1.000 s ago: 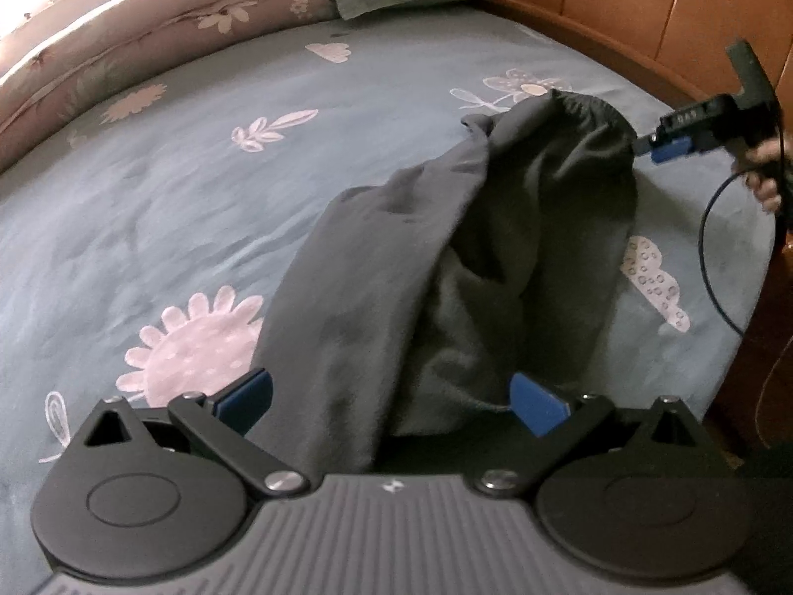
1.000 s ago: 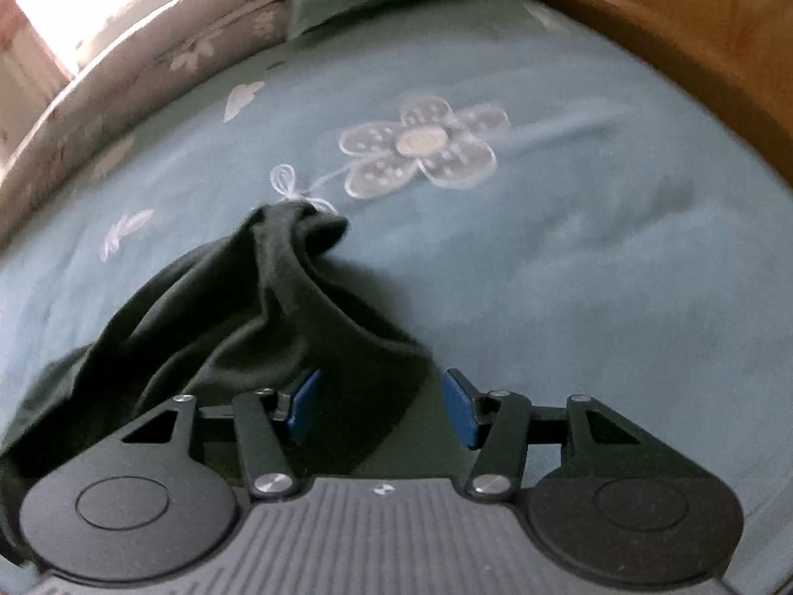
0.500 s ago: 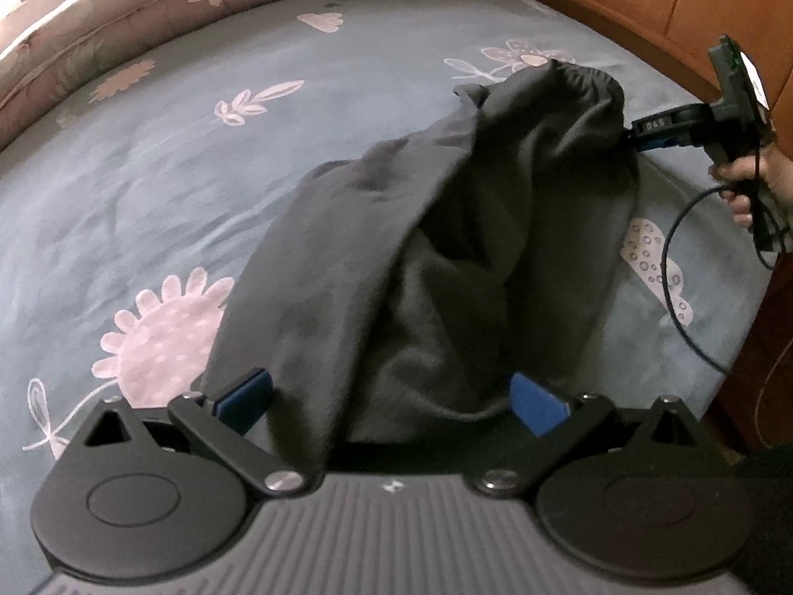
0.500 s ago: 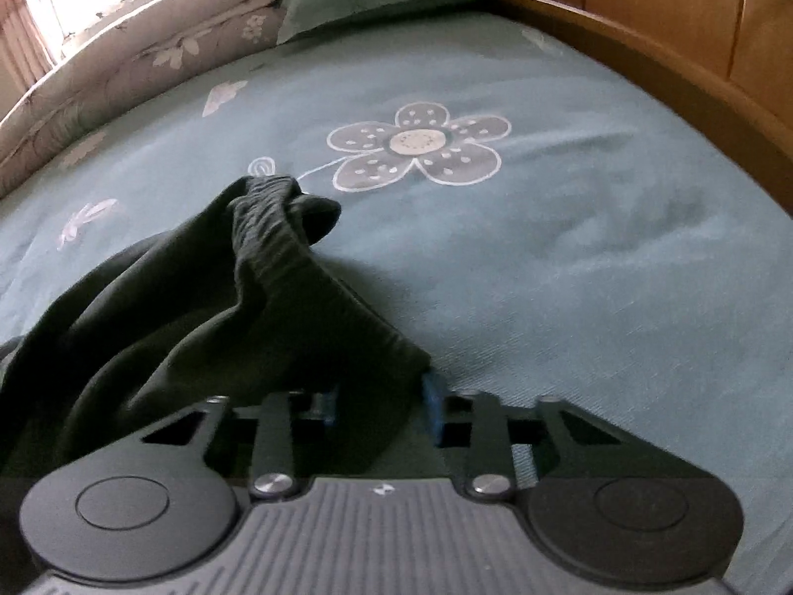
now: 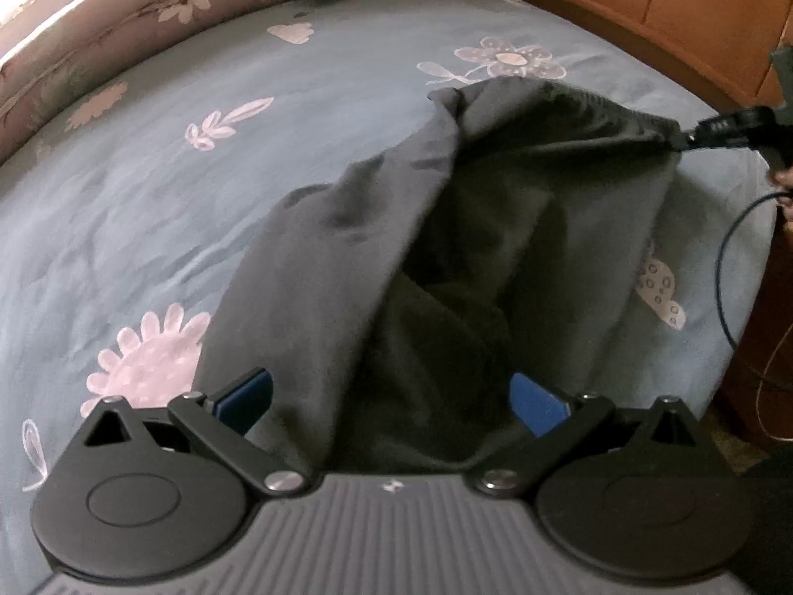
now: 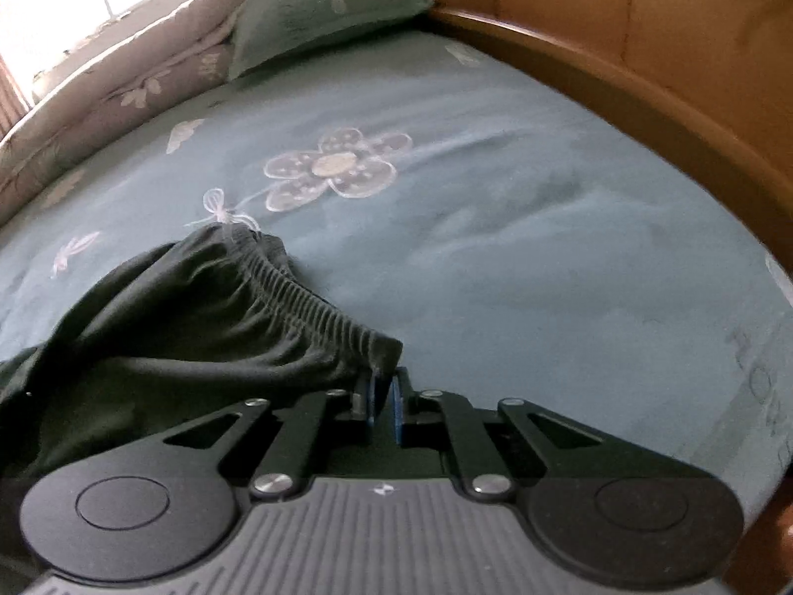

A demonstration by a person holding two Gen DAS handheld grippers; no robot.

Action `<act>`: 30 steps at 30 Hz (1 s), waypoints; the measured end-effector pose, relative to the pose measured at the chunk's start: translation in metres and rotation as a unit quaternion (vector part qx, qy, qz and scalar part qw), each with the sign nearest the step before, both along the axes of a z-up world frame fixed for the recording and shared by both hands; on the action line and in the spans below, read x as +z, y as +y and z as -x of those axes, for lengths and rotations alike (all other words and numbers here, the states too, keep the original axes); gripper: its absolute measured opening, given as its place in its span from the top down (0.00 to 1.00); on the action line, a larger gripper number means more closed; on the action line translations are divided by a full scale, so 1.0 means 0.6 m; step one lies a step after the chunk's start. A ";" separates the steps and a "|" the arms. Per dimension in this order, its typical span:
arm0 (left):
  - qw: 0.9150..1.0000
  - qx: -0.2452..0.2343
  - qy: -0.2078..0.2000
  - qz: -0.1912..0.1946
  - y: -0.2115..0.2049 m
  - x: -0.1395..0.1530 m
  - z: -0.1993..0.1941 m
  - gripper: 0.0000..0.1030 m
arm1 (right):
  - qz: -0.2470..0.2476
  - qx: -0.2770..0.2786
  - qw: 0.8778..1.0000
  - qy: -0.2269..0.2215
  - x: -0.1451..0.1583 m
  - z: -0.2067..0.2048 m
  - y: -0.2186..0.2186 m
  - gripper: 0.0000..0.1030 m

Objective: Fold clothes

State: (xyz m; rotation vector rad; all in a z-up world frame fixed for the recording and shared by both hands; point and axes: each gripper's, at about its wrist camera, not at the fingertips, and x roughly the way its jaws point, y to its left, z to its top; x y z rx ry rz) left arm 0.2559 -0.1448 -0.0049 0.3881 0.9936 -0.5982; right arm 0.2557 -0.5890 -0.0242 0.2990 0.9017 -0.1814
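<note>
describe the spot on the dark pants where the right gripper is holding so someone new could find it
On the blue floral bedsheet lies one dark grey pair of fabric pants. Follow its gathered elastic waistband toward the wooden bed frame side. The right gripper has its jaws shut on that band's corner, the only ribbed, puckered edge; the rest is smooth cloth.

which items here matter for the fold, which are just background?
In play: dark garment; right gripper, jaws shut on its elastic waistband; left gripper, jaws open around the cloth.
Background: floral bedsheet; green pillow; rolled quilt; wooden bed frame.
</note>
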 end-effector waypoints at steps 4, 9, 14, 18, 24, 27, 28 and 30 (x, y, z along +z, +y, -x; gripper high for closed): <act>1.000 -0.005 -0.015 0.003 -0.002 0.003 -0.003 0.01 | 0.012 -0.003 1.000 0.016 0.002 0.010 -0.002 0.86; 1.000 0.013 -0.025 -0.009 0.017 0.003 -0.001 0.01 | 0.012 0.019 1.000 -0.016 0.040 0.005 0.021 0.61; 0.998 0.051 -0.023 -0.024 0.054 0.004 0.002 0.01 | 0.008 0.099 0.995 -0.028 0.054 -0.037 0.093 0.39; 0.996 0.079 -0.022 -0.035 0.085 0.004 0.011 0.01 | -0.015 0.172 0.985 -0.022 0.042 -0.073 0.166 0.33; 0.990 0.103 -0.035 -0.087 0.105 -0.010 0.028 0.01 | -0.033 0.267 0.963 0.002 0.017 -0.104 0.273 0.31; 0.986 0.114 -0.043 -0.112 0.116 -0.016 0.031 0.01 | -0.035 0.289 0.957 0.007 0.016 -0.110 0.305 0.29; 0.985 0.116 -0.046 -0.118 0.120 -0.016 0.031 0.01 | -0.035 0.294 0.955 0.008 0.016 -0.111 0.310 0.28; 0.983 0.119 -0.054 -0.126 0.128 -0.015 0.028 0.02 | -0.032 0.298 0.954 0.011 0.017 -0.112 0.319 0.28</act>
